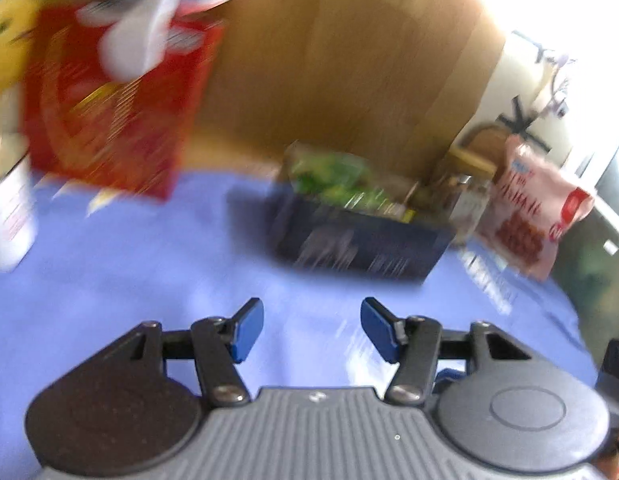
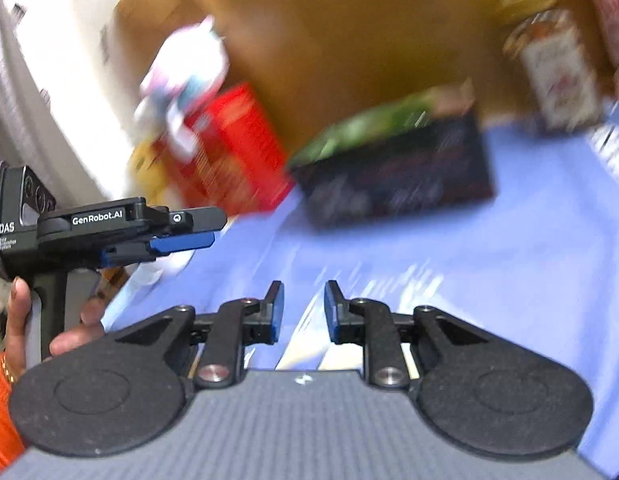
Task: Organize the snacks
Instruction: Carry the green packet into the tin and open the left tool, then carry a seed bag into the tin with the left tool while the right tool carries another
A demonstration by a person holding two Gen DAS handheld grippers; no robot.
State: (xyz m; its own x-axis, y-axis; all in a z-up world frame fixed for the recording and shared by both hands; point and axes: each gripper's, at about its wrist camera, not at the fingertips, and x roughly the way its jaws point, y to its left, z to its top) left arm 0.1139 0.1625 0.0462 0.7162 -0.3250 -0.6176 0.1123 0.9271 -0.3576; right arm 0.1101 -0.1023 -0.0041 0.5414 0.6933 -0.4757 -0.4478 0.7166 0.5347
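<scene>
— Up close, what do the two wrist views show?

— Both tools hang over a blue-covered surface (image 1: 149,280) with nothing between their pads. Left tool (image 1: 312,330): jaws moderately wide. Right tool (image 2: 304,312): jaws parted by a narrower gap. In the right wrist view, a hand (image 2: 49,328) with an orange sleeve grips the left tool's handle at the left edge.

— And the snacks?

— Farther back, past the middle of the surface, a dark box (image 1: 357,240) holds a green packet (image 1: 333,180). To its left stands a red box (image 1: 109,108), a white and grey packet (image 1: 141,32) in front of it, a yellow item (image 1: 5,40) beside it. A white tub (image 1: 9,216) sits at the left edge.

— On the right?

— A jar (image 2: 557,68) with a yellow lid, then a pink packet (image 1: 529,208). Brown cardboard (image 1: 329,60) rises behind everything. Blur hides all the labels.
</scene>
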